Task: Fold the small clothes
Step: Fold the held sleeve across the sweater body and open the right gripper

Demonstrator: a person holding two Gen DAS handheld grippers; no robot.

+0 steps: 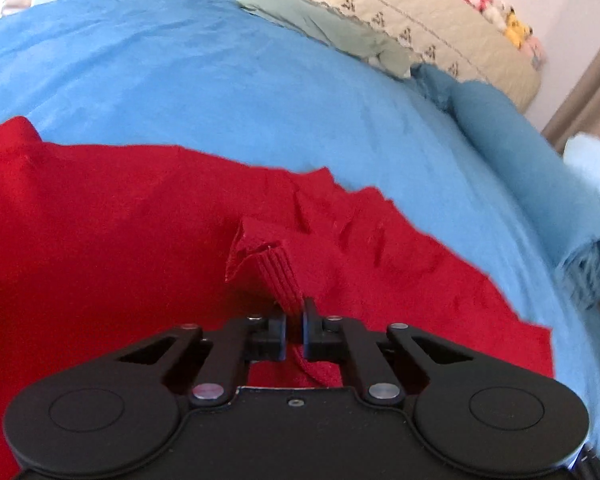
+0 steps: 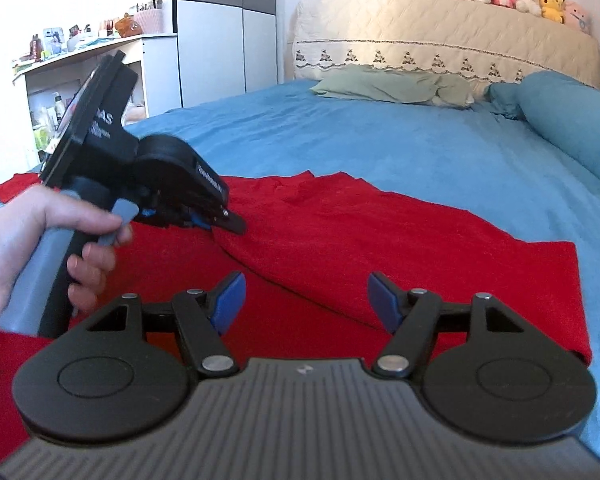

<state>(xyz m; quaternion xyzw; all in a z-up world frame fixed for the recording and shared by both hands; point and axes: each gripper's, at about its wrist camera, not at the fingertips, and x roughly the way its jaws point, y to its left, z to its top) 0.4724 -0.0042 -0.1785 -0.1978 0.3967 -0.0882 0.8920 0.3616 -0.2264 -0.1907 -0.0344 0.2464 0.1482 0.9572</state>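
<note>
A red knit garment [image 1: 120,232] lies spread on the blue bed sheet [image 1: 220,88]. My left gripper [image 1: 295,316] is shut on a ribbed edge of the red garment and lifts it into a small peak. In the right wrist view the left gripper [image 2: 234,224] shows at the left, held by a hand, pinching a fold of the red garment [image 2: 380,248]. My right gripper [image 2: 306,300] is open and empty, hovering just above the garment's near part.
A green pillow [image 2: 396,84] and a blue bolster [image 2: 572,120] lie at the bed's head by the cream headboard [image 2: 440,28] with plush toys on top. A white shelf with clutter [image 2: 80,64] stands at the left.
</note>
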